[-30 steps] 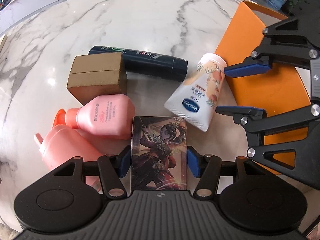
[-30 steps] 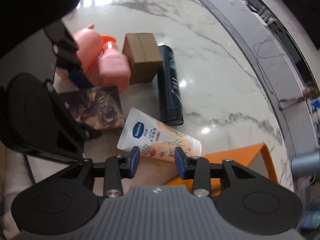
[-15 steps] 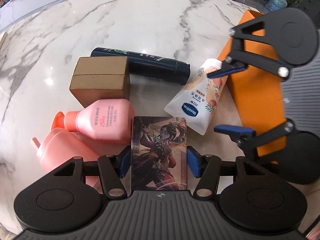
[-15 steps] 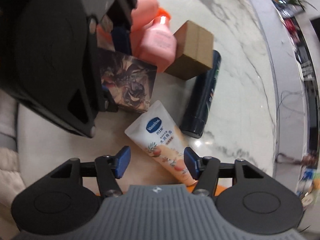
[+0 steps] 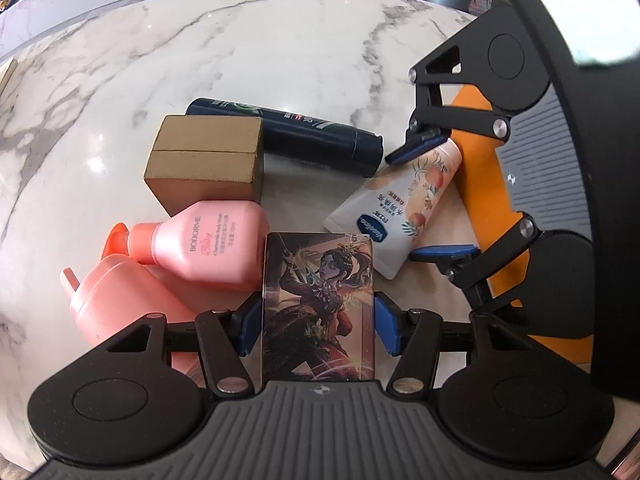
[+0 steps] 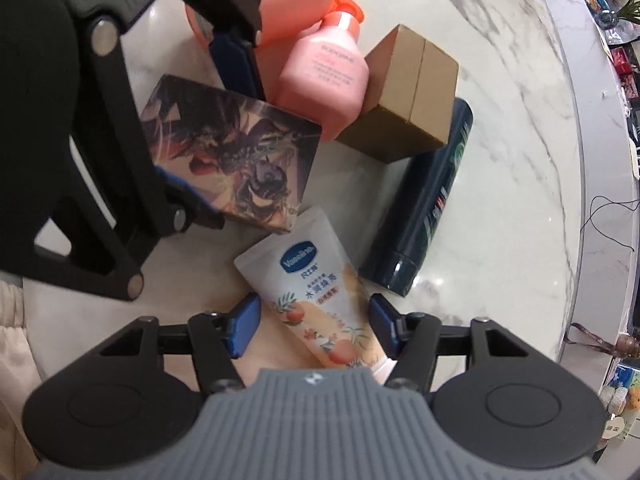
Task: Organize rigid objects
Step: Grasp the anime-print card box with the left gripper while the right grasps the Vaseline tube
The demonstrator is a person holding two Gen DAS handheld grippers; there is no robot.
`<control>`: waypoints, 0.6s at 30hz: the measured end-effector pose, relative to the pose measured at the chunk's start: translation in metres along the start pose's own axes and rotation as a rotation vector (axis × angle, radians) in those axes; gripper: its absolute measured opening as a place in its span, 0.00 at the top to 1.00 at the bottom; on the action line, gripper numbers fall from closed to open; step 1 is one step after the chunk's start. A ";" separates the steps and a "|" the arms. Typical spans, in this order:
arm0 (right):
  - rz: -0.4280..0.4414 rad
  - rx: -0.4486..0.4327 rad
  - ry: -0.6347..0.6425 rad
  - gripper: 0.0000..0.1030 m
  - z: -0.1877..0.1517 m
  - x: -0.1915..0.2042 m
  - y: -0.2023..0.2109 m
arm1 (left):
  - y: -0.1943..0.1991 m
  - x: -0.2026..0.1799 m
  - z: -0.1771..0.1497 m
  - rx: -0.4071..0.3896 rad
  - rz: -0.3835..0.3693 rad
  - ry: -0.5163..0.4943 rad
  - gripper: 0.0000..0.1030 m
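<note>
Closing on the lotion tube, card box kept aloft

Left tool [image 5: 318,330] clamped on the picture box [image 5: 318,308], held clear of the bench [image 5: 240,52]; right tool [image 6: 312,326] astride the lotion tube [image 6: 308,296], jaws closing, pads not yet pressing; beyond the tube, pink bottle [image 5: 212,246], brown carton [image 5: 204,168], dark can [image 5: 296,134]; orange bin [image 5: 476,184] right beside the tube, likely the destination

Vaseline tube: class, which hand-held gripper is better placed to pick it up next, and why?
Right. The right hand-held gripper already straddles the Vaseline tube, jaws closing. The left hand-held gripper is occupied, gripping the picture box.
</note>
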State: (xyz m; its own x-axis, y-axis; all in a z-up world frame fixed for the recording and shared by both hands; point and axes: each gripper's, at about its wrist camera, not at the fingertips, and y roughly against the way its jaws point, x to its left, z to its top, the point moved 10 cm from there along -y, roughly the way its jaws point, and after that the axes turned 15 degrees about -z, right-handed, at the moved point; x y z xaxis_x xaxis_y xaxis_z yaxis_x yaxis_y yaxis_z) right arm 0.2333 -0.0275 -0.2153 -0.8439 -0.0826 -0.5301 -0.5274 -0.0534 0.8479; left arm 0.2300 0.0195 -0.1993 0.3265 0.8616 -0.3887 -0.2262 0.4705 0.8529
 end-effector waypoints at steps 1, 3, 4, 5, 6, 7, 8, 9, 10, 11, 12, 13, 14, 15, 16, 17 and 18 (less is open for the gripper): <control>-0.006 -0.006 0.007 0.49 0.001 0.001 0.001 | 0.001 0.001 0.000 -0.004 -0.003 0.002 0.36; -0.010 -0.014 -0.003 0.63 0.003 0.001 0.005 | 0.003 0.002 -0.002 -0.008 -0.006 0.001 0.36; -0.014 -0.022 -0.011 0.71 0.004 0.001 0.009 | 0.003 0.003 -0.003 -0.011 -0.008 0.005 0.36; -0.014 -0.031 -0.018 0.91 0.005 0.001 0.011 | 0.004 0.004 -0.003 -0.014 -0.012 0.010 0.36; -0.012 -0.034 -0.035 1.00 0.006 0.000 0.014 | 0.004 0.006 -0.003 -0.019 -0.010 0.019 0.36; -0.014 -0.034 -0.052 1.00 0.006 -0.001 0.017 | 0.005 0.007 -0.004 -0.021 -0.013 0.023 0.36; -0.018 -0.032 -0.064 1.00 0.007 -0.002 0.018 | 0.005 0.008 -0.004 -0.021 -0.014 0.025 0.36; -0.028 -0.033 -0.066 1.00 0.008 -0.003 0.020 | 0.006 0.009 -0.005 -0.022 -0.014 0.026 0.36; -0.031 -0.036 -0.065 1.00 0.008 -0.002 0.022 | 0.006 0.009 -0.006 -0.022 -0.014 0.026 0.36; -0.028 -0.040 -0.067 1.00 0.007 -0.002 0.024 | 0.006 0.009 -0.005 -0.022 -0.014 0.026 0.36; -0.026 -0.045 -0.072 1.00 0.007 -0.002 0.026 | 0.006 0.009 -0.005 -0.023 -0.015 0.026 0.36; -0.018 -0.052 -0.079 1.00 0.007 -0.002 0.030 | 0.007 0.010 -0.006 -0.024 -0.015 0.027 0.36; -0.008 -0.054 -0.084 1.00 0.005 0.000 0.032 | 0.008 0.010 -0.004 -0.025 -0.015 0.028 0.36; 0.002 -0.048 -0.085 1.00 0.002 0.001 0.033 | 0.009 0.010 -0.004 -0.026 -0.015 0.028 0.36; -0.008 -0.044 -0.071 0.99 0.000 -0.001 0.034 | 0.009 0.011 -0.004 -0.030 -0.015 0.028 0.36; -0.027 -0.049 -0.053 0.90 -0.003 -0.003 0.032 | 0.008 0.011 -0.003 -0.034 -0.015 0.028 0.36; -0.036 -0.047 -0.034 0.73 -0.006 -0.004 0.031 | 0.009 0.011 -0.003 -0.036 -0.017 0.031 0.36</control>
State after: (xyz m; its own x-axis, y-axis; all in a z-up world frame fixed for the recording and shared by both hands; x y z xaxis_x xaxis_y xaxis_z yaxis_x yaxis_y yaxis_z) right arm 0.2207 -0.0345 -0.1870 -0.8279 -0.0459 -0.5589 -0.5527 -0.1024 0.8271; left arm 0.2292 0.0339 -0.1972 0.3022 0.8585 -0.4143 -0.2542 0.4915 0.8330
